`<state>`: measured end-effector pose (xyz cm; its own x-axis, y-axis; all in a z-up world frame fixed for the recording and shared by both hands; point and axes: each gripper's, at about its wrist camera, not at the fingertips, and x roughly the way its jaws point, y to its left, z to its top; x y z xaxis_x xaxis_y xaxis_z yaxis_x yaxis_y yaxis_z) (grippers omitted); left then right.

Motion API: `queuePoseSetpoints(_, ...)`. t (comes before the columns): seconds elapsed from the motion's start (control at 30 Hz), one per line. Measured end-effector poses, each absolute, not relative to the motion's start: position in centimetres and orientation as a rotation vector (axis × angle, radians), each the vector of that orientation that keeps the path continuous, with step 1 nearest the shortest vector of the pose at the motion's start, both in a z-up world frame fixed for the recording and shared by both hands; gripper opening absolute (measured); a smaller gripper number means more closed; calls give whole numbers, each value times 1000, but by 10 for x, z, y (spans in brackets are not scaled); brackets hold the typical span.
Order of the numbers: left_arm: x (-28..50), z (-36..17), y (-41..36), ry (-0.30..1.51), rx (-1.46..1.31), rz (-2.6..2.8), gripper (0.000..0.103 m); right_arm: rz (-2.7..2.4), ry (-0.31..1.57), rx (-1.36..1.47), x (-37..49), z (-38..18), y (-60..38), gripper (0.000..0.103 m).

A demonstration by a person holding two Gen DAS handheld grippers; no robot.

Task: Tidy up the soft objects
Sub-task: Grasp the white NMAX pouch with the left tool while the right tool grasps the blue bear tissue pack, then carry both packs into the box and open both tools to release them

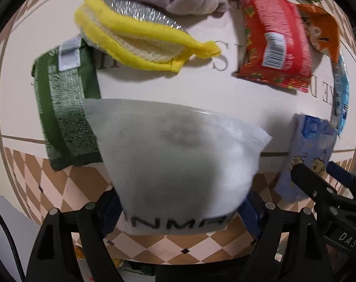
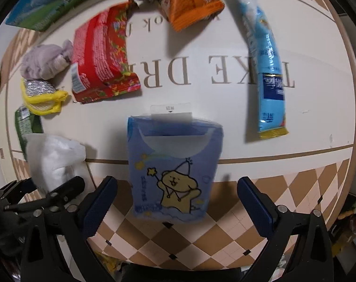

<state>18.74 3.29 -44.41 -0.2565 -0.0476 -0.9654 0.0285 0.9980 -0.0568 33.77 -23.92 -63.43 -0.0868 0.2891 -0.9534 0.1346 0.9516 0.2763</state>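
left gripper (image 1: 178,211) pinching white pouch (image 1: 178,155), green cloth (image 1: 65,108) touching at 9 o'clock, right gripper (image 2: 178,202) spread around blue tissue pack (image 2: 175,164), bare table (image 2: 201,98) at 12 o'clock

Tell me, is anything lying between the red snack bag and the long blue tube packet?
Nothing lies there. In the right wrist view, between the red snack bag and the long blue tube packet there is only bare table mat with big printed letters.

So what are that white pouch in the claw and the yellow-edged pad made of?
The white pouch looks like frosted, matte plastic film around something soft and white, judging by its hazy, see-through face. The yellow-edged pad seems to be knitted mesh with yellow fabric binding and a glittery metallic silver side, probably a scrubber.
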Motion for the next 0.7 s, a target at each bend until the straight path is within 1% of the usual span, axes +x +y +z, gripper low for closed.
queuePoseSetpoints(0.07,186,-448,37,1818,-33,-50,82,125,1677,345,345,-633,-235,100)
queuePoseSetpoints(0.13,179,-445,42,1795,-43,-25,75,102,1693,349,349,-635,-237,99)
queuePoseSetpoints(0.17,175,-443,46,1784,-48,-7,74,92,1700,349,350,-637,-238,92)
queuePoseSetpoints(0.2,171,-439,50,1777,-56,10,72,90,1711,348,352,-637,-239,75)
queuePoseSetpoints(0.27,162,-423,63,1760,-78,37,72,95,1732,329,353,-639,-240,59)
queuePoseSetpoints(0.3,158,-414,66,1745,-82,51,71,101,1725,317,354,-636,-240,48)
queuePoseSetpoints(0.37,149,-381,77,1703,-98,52,71,126,1708,323,354,-625,-245,40)
queuePoseSetpoints(0.47,148,-328,84,1610,-159,27,71,197,1676,359,353,-592,-263,39)
queuePoseSetpoints(0.57,165,-267,84,1507,-181,-24,72,300,1582,367,363,-527,-285,39)
queuePoseSetpoints(0.63,189,-227,88,1464,-213,-65,72,330,1509,364,373,-485,-302,39)
queuePoseSetpoints(0.67,211,-208,69,1459,-234,-79,72,346,1473,369,372,-460,-319,39)
queuePoseSetpoints(0.7,235,-200,49,1460,-246,-91,72,362,1445,377,385,-438,-328,39)
